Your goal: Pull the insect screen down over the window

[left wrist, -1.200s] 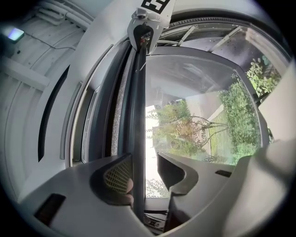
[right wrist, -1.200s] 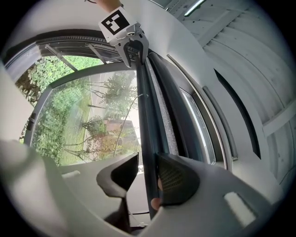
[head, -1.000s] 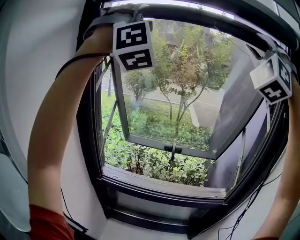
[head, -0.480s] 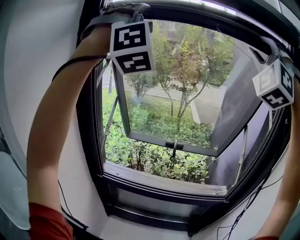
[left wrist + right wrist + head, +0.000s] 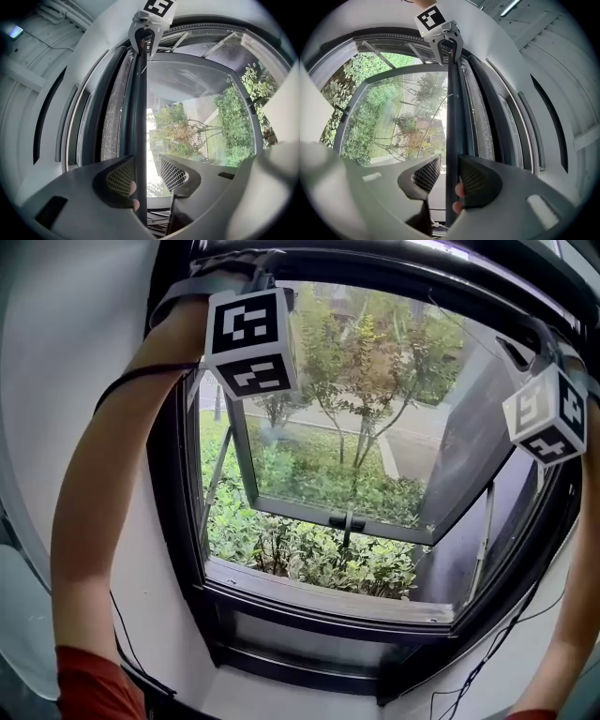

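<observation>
1. insect screen [image 5: 111, 122] sat mostly retracted at the top of the window [image 5: 309, 589]. only a narrow strip of mesh showed beside its pull bar [image 5: 139, 117]. the opening below was uncovered and the sash [image 5: 337, 519] was swung outward.
2. left gripper [image 5: 146, 174]: jaws stood wide apart w/ the pull bar running between them. bar lay against one pad, clear gap to the other, so it was hooked over the bar, not clamped.
3. right gripper [image 5: 450, 178]: same story. jaws wide, bar between them and against one pad, daylight on the other side, no squeeze.
4. the grippers were well apart, one toward each end of the bar. each gripper view showed the other one at the far end.
5. handling, imo: bar looked like a rigid, light metal profile w/ a smooth finish, so prob slippery on the pads. mesh looked thin and soft, easy to crease or tear.
6. prob a spring roller, so expect steady pull-back. bar could snap up if it slipped out.
7. where to hold: bar only, never the mesh. both ends, kept level, else it'd likely rack in the side tracks.
</observation>
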`<act>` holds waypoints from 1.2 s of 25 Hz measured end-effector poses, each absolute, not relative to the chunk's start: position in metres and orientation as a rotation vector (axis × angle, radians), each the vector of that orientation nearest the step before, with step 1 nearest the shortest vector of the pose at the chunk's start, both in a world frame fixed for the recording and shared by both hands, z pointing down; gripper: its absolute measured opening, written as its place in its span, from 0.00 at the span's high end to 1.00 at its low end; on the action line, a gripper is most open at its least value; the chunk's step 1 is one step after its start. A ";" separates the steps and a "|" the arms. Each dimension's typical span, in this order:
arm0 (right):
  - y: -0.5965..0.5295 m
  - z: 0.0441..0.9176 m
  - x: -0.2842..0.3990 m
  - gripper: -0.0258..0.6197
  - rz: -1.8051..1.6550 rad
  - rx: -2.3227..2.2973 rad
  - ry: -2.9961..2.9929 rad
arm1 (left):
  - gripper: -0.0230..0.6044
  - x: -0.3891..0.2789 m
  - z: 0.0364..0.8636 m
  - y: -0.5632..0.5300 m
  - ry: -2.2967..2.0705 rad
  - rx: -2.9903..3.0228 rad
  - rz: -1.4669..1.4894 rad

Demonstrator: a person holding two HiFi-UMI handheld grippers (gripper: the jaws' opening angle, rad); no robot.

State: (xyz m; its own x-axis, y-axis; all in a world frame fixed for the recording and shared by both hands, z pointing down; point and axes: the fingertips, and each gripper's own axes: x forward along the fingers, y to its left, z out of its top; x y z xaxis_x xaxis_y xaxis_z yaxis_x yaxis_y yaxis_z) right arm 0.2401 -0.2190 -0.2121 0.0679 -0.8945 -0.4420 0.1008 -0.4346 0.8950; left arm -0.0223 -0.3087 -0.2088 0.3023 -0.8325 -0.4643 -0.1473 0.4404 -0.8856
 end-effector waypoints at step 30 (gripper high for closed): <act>-0.215 -0.140 0.244 0.75 -1.538 1.485 -0.905 | 0.70 -0.020 -0.141 -0.303 1.157 -1.076 -0.593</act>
State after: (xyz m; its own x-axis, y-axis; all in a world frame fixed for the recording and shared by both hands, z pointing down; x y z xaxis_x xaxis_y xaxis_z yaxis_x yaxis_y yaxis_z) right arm 0.2437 -0.2150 -0.1399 0.0057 -0.9040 -0.4276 0.0650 -0.4264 0.9022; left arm -0.0197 -0.3034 -0.1409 0.3374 -0.8370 -0.4309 -0.1389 0.4084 -0.9022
